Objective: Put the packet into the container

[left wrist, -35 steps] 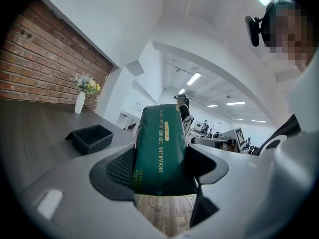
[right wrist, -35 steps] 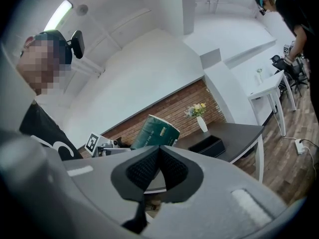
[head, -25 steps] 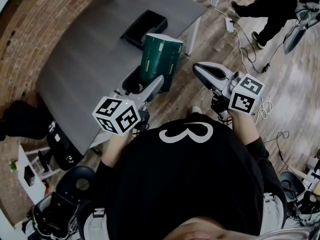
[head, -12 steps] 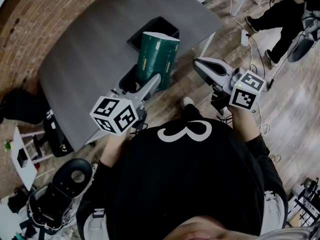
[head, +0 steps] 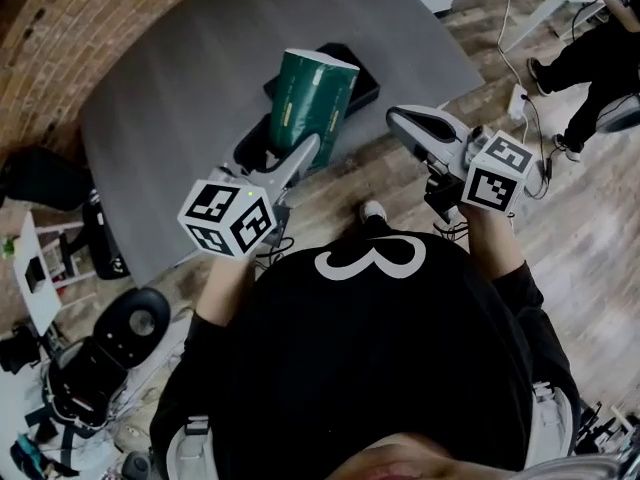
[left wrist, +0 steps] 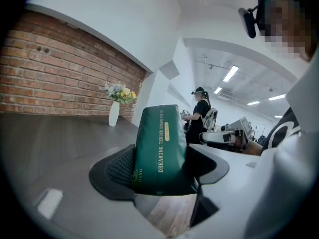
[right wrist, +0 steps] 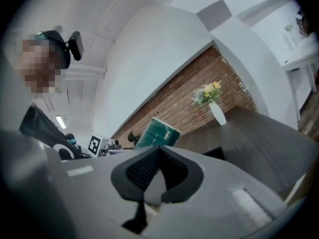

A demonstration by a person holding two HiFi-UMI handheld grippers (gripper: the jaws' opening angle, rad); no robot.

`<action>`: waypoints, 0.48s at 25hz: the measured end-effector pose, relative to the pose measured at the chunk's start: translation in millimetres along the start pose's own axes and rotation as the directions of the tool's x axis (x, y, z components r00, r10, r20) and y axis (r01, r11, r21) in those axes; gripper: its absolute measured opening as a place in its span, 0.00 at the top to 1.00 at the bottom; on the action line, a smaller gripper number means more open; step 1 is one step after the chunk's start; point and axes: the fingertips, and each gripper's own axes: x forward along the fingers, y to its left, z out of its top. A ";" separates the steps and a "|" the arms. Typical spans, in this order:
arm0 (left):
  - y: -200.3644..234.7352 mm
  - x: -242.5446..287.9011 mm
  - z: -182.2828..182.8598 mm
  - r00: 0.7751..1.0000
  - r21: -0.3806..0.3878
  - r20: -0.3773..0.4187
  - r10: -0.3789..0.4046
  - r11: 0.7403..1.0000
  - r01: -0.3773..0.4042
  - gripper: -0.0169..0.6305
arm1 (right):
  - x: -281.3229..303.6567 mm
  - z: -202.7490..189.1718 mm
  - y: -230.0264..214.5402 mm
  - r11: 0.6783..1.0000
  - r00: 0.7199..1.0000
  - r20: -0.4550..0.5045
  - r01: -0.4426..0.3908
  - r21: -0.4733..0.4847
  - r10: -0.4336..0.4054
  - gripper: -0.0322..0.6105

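Currently, your left tongs [head: 303, 156] are clamped on the lower end of the green packet [head: 314, 103], which you can confirm in the left gripper view, where both pads press its sides [left wrist: 160, 148]. The packet stands with its long axis running up and away from the tongs, tilted slightly, and is held in the air above the near edge of the grey counter [head: 170, 88]. One black container [head: 356, 71] lies on the counter just beyond the packet's upper end. A second black container [head: 254, 152] sits just beside its lower left corner. Which one is the target cannot be determined. Your right tongs [head: 402, 125] are closed on nothing and hang off the counter, over the wooden floor. The left tongs are the nearer and carry the load, so expect to lower the packet end-first.
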 end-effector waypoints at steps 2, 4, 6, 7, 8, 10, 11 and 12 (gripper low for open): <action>6.3 8.2 5.9 1.000 0.041 -0.003 0.015 0.999 -0.015 0.43 | 6.6 0.8 -10.5 1.000 1.000 -0.021 -0.011 0.008 0.011 0.95; 11.9 11.6 8.4 1.000 0.069 -0.006 0.024 0.997 -0.023 0.43 | 13.3 -2.5 -16.6 1.000 0.999 -0.044 -0.025 0.013 0.025 0.95; 19.3 16.1 10.9 0.999 0.109 -0.015 0.039 0.993 -0.037 0.43 | 19.7 -3.5 -22.5 0.999 0.997 -0.058 -0.041 0.020 0.042 0.95; 23.7 19.0 12.2 0.999 0.132 -0.021 0.049 0.990 -0.045 0.43 | 22.8 -3.3 -25.9 0.999 0.997 -0.063 -0.048 0.024 0.050 0.95; 28.4 21.9 13.7 0.998 0.153 -0.027 0.058 0.987 -0.053 0.43 | 26.1 -3.5 -29.4 0.998 0.996 -0.072 -0.055 0.028 0.057 0.95; 37.4 27.7 17.5 0.997 0.186 -0.035 0.069 0.981 -0.061 0.43 | 32.3 -5.1 -36.6 0.997 0.993 -0.096 -0.066 0.037 0.070 0.95; 41.0 31.0 19.5 0.997 0.205 -0.040 0.069 0.977 -0.060 0.43 | 34.8 -6.2 -40.3 0.997 0.991 -0.109 -0.070 0.041 0.074 0.95; 43.7 34.6 21.1 0.997 0.228 -0.046 0.067 0.972 -0.055 0.43 | 36.9 -7.1 -44.1 0.996 0.990 -0.120 -0.073 0.045 0.078 0.95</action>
